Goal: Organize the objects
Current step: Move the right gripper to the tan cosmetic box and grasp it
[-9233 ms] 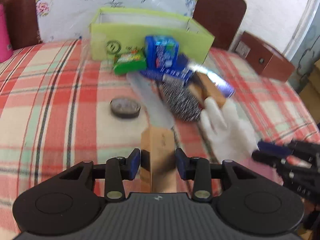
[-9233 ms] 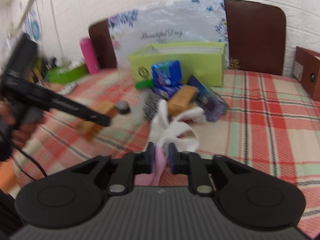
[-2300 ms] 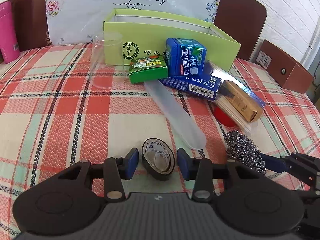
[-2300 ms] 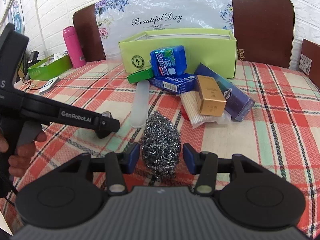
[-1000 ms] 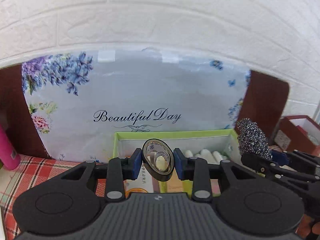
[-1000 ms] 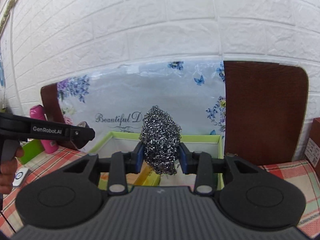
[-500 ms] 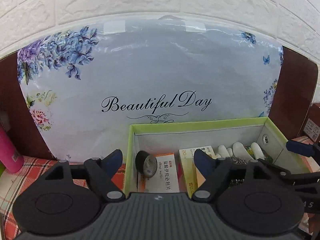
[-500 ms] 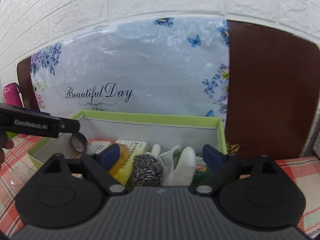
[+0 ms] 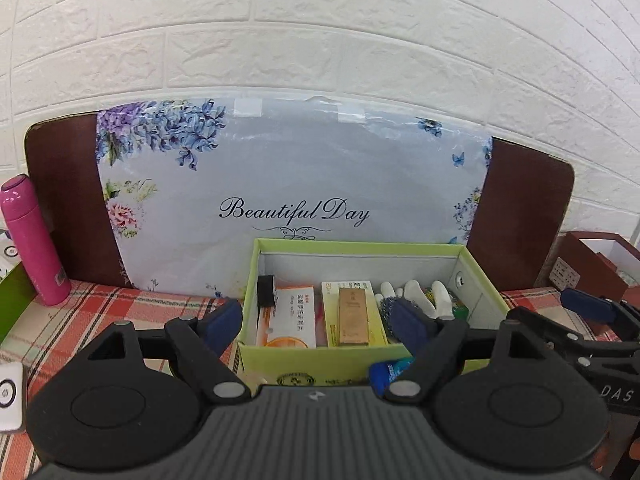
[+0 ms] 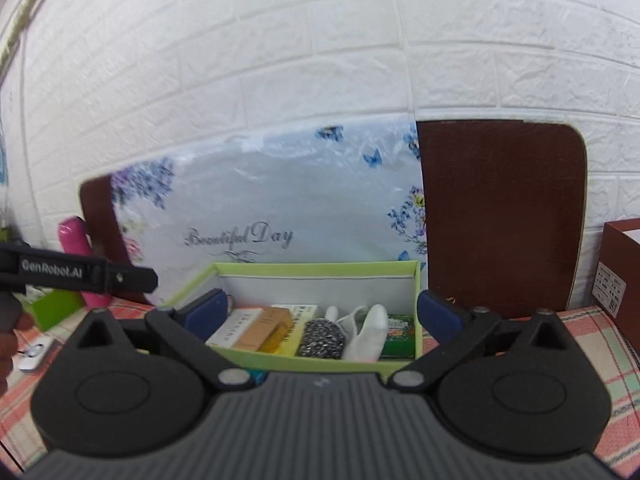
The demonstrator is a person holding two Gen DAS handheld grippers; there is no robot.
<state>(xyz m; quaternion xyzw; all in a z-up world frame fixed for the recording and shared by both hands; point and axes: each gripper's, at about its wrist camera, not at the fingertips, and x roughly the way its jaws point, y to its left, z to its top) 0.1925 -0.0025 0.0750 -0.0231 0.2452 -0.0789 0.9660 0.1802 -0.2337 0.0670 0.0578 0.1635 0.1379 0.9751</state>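
The open lime-green cardboard box (image 9: 360, 364) on the red plaid tablecloth (image 9: 120, 304) held a black tape roll (image 9: 266, 291), steel-wool scourer (image 10: 322, 338) and white glove (image 10: 370, 334). Left gripper (image 9: 316, 322) and right gripper (image 10: 322, 312) gaped wide, empty, above its near wall.

left gripper (image 9: 316, 322): matte black plastic, ribbed grey-black centre housing with small white logo | two round discs with oval recesses | angled linkage arms, silver screws at pivots | dark blue pads (image 9: 224, 318) on jaws | right gripper (image 10: 322, 314): same build | white "GenRobot.AI" lettering on side | hand (image 10: 10, 334): bare skin
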